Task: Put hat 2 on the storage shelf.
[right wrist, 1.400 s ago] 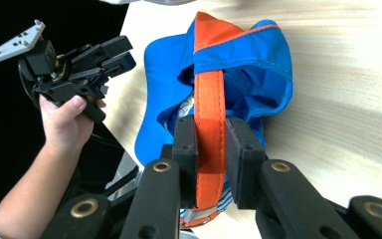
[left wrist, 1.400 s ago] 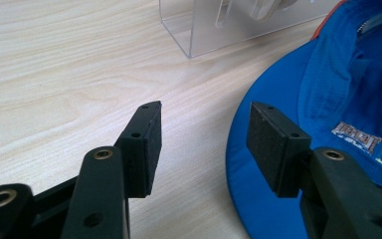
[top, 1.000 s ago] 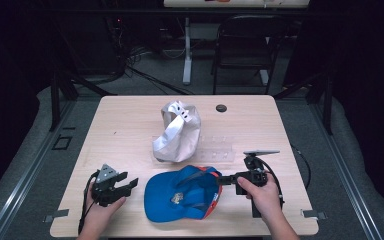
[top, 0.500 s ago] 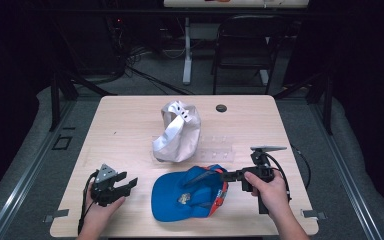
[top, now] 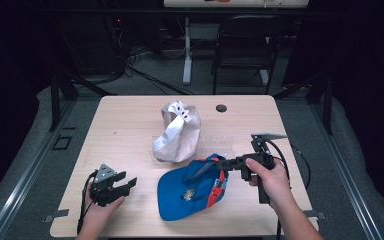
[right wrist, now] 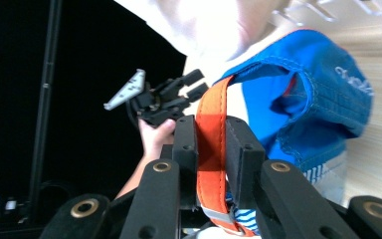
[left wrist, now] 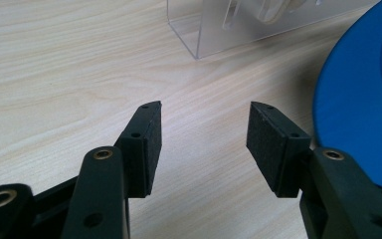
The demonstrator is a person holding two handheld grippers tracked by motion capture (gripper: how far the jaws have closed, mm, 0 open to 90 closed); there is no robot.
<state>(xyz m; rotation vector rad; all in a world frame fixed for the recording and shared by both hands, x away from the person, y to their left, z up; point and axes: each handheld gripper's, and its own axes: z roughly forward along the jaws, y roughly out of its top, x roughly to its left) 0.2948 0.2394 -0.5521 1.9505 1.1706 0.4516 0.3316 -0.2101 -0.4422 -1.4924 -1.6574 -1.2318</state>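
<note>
- A light wooden counter [top: 130, 125] is standing in a dark room, with a black folding chair [top: 242, 45] and loose cables on the floor behind it.
- A blue cap [top: 185, 187] is lying near the counter's front edge, a little right of centre, its inside facing up and its orange strap [right wrist: 211, 149] at the right side.
- The right gripper [top: 220, 163] is reaching in from the right, and its jaws are pinching the orange strap between the pads, as the right gripper view shows closely.
- The person's right hand [top: 270, 177] is wrapping the handle of that gripper just right of the cap.
- The left gripper [left wrist: 204, 142] is resting low at the counter's front left, its jaws standing wide apart with nothing between them, bare wood below.
- The cap's blue edge is sitting just beside that gripper's right jaw in the left gripper view.
- A white cap [top: 177, 132] is sitting on a clear stand [left wrist: 219, 30] near the counter's centre, just behind the blue cap.
- A small dark round thing [top: 221, 108] is lying near the far edge.
</note>
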